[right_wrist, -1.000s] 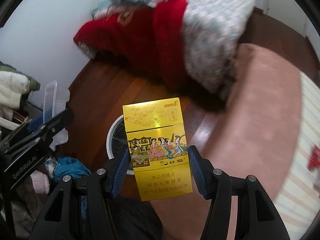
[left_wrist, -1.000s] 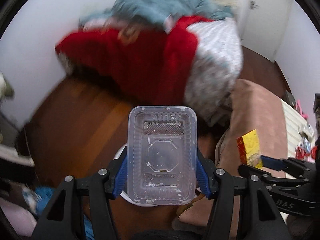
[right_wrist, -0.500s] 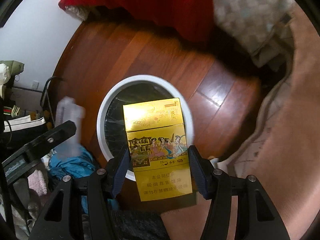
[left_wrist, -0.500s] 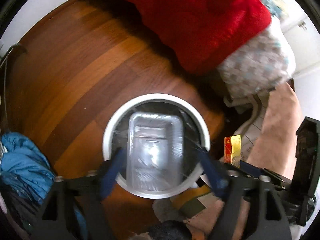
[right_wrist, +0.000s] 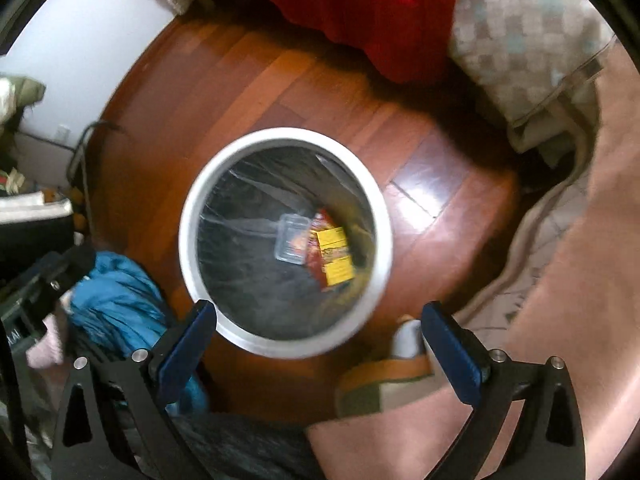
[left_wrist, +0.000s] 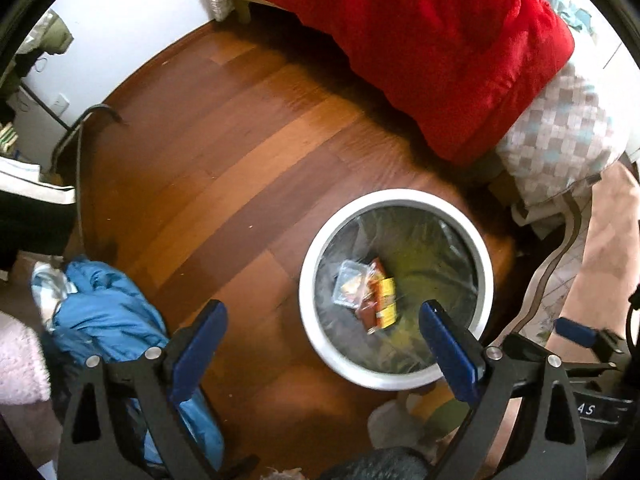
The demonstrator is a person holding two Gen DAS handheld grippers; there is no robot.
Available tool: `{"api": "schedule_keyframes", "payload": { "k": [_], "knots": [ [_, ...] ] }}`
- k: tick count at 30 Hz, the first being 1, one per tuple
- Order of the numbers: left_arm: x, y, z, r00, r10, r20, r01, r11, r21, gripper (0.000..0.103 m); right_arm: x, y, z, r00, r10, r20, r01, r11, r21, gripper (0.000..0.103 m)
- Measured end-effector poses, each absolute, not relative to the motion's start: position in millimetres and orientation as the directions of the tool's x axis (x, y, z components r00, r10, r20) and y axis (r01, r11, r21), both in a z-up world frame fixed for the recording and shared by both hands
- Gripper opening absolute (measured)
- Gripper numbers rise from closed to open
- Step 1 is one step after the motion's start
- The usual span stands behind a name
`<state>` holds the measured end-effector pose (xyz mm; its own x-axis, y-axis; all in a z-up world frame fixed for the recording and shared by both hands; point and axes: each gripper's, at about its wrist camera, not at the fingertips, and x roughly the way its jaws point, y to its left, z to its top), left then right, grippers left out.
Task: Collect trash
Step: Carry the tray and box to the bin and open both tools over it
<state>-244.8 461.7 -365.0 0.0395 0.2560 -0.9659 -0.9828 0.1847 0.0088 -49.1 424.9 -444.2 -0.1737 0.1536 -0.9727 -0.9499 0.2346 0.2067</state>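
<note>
Risk: I see little left to fumble; I judge the main hazard is knocking the bin's rim if either tool dips.
Left hand-held gripper [left_wrist: 320, 354]: jaws spread wide, holding nothing, touching nothing.
Right hand-held gripper [right_wrist: 320, 354]: also wide open and empty.
Trash bin [right_wrist: 188, 216]: just ahead of and below my right jaws, on the wooden floor [left_wrist: 224, 152].
Clear plastic tray [right_wrist: 291, 238]: at the bin's bottom.
Yellow cigarette pack [right_wrist: 334, 256]: beside it, touching.
Red blanket [left_wrist: 440, 52]: far beyond.
</note>
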Motion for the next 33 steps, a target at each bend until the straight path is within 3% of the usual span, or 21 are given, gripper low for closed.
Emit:
{"api": "schedule_keyframes", "payload": {
  "k": [4, 7, 20, 33],
  "knots": [
    [-244.9, 445.4, -363.1, 0.014, 0.253, -0.967, -0.977, 0.209, 0.040, 0.098, -53.9, 400.2, -431.7, -0.049, 0.147, -0.988, -0.975, 0.206, 0.079, 0.103],
    [-243.9, 435.6, -359.5, 0.013, 0.253, -0.967, -0.974, 0.221, 0.044, 0.098, -50.1, 386.6, -424.5, -0.035, 0.152, -0.988, -0.973, 0.222, 0.068, 0.103],
    [-238.8, 403.0, -322.1, 0.029, 0.306, -0.952, -0.968, 0.246, 0.050, 0.098, -48.6, 354.0, -380.3, -0.033, 0.230, -0.973, -0.969, 0.231, 0.087, 0.103],
    [-225.9, 343.0, -220.8, 0.135, 0.437, -0.889, -0.948, 0.318, 0.013, 0.098, -36.9, 298.9, -268.6, -0.085, 0.438, -0.895, -0.959, 0.206, 0.193, 0.103]
  ]
}}
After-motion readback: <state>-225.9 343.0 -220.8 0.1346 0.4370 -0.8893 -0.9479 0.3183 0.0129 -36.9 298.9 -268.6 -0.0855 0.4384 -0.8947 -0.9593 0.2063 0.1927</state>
